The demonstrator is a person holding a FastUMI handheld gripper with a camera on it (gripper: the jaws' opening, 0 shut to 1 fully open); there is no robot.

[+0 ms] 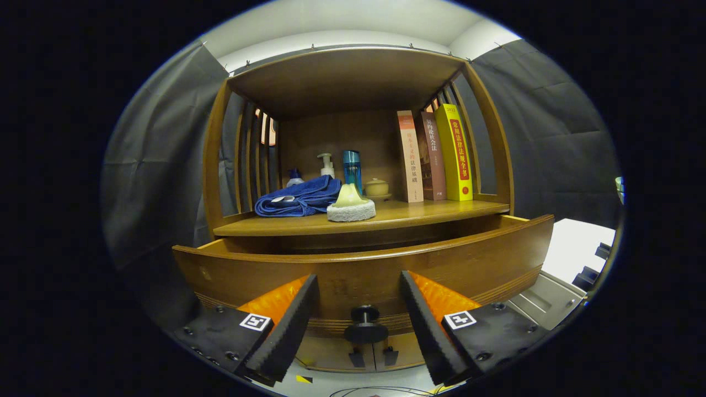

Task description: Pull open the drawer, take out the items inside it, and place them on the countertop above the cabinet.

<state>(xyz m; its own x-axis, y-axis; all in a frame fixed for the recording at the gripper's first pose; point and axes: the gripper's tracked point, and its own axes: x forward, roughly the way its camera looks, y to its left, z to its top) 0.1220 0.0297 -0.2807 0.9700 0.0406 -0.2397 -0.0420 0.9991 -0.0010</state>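
The gripper [358, 309] has its jaws apart, either side of the drawer [364, 270] knob [365, 325] without touching it. The drawer stands pulled out (inside hidden). A blue towel [300, 198] and sponge [351, 205] lie near the bench [430, 212] front edge.

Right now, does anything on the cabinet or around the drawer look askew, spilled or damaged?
Nothing is spilled or broken. The blue cloth lies bunched on the countertop, and the books lean slightly. The drawer is pulled out; the gripper is open, its fingers on either side of the knob.
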